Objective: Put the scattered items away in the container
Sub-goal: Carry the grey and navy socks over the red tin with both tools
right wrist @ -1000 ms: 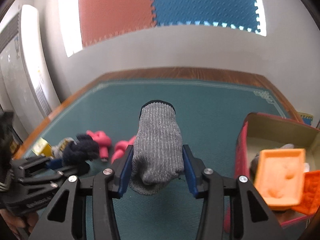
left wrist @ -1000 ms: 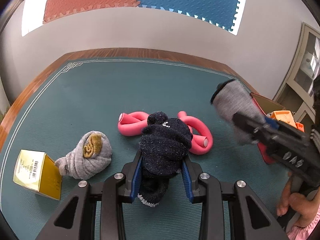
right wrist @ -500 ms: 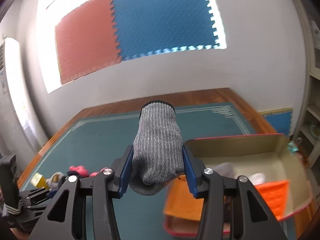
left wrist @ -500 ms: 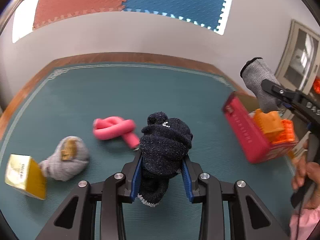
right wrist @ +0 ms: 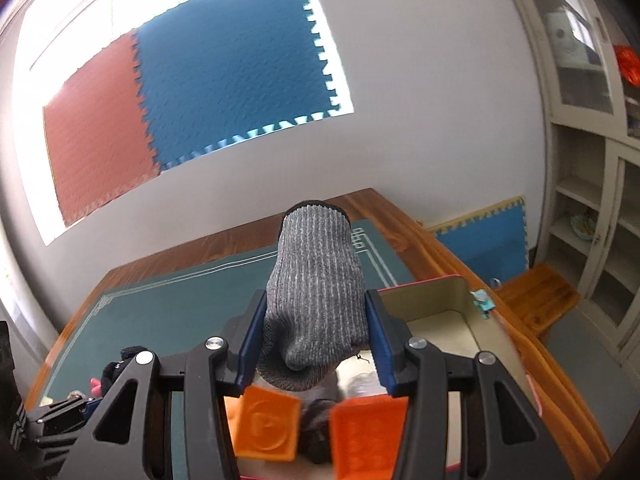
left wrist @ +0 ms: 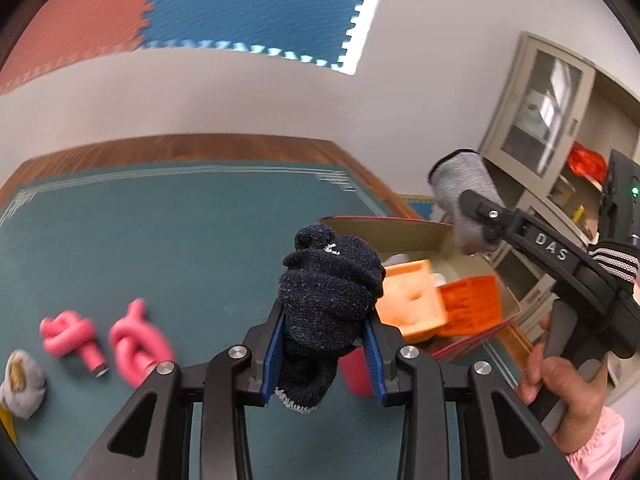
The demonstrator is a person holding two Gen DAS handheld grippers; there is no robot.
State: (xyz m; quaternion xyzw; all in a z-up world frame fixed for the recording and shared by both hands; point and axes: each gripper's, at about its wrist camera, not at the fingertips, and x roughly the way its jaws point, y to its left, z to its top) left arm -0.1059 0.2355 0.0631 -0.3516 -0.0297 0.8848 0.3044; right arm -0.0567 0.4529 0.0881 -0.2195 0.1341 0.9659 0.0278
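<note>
**A:** Socks first: the navy rolled sock (left wrist: pixel 329 292) is clamped between the left gripper (left wrist: pixel 325 354) pads, and the grey ribbed sock (right wrist: pixel 316 292) is pinched between the right gripper (right wrist: pixel 316 344) pads. Neither set of fingers has let go.

**B:** What's changed?

**A:** A second ago both grippers looked over the green mat (left wrist: pixel 160 232), with the red container (right wrist: pixel 436 284) off beyond the right fingers. Now the container's open inside sits directly below and ahead of the right fingertips, and just past the left ones, to their right. So I'd judge the carry nearly finished and the drop next, the grey sock first.

**B:** What's left outside?

**A:** Two pink foam twists (left wrist: pixel 104 340), a grey bundle (left wrist: pixel 20 380) and a yellow corner, all well off to the left of the left fingers.

**B:** Anything unclear?

**A:** The left view is blurred. The orange pieces (right wrist: pixel 268 424) in the container lie partly behind the right gripper's frame, and the container's near wall is cut off, so I can't tell how much room remains.
</note>
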